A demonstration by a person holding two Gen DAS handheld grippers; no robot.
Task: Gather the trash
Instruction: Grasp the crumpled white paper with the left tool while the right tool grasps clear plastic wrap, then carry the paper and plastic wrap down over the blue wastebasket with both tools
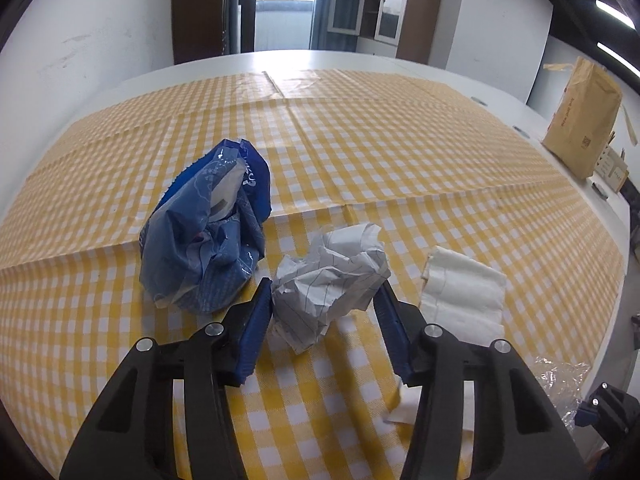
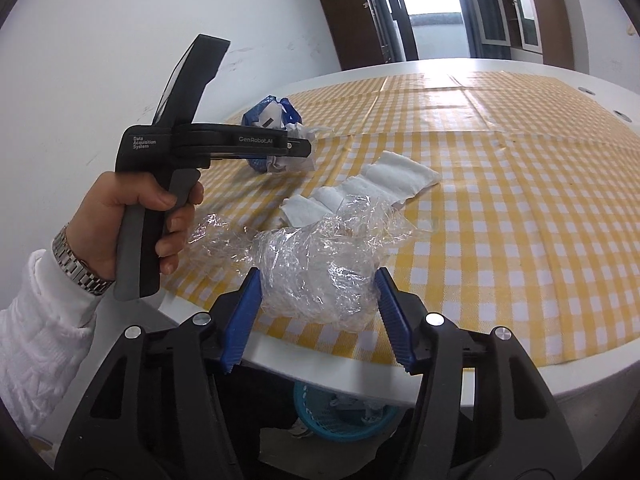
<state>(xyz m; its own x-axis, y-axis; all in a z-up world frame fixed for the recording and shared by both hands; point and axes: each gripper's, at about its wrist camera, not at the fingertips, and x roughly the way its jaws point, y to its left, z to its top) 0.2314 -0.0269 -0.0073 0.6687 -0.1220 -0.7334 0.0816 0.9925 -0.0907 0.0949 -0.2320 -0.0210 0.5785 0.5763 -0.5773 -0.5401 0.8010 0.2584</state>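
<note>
Daylight pours in through a tall bright doorway point(image 1: 286, 4) at the far end of the room, blown out to plain white in both views. It throws a pale glare across the far part of the glossy yellow-and-white checked tablecloth point(image 1: 360, 152), brightest in the right wrist view. Soft shadows fall toward the camera. Both fisheye pictures are sharp at centre, bend straight lines, and darken to black corners.

White table point(image 1: 460, 76), yellow-checked cloth point(image 1: 360, 152); trash on cloth.
</note>
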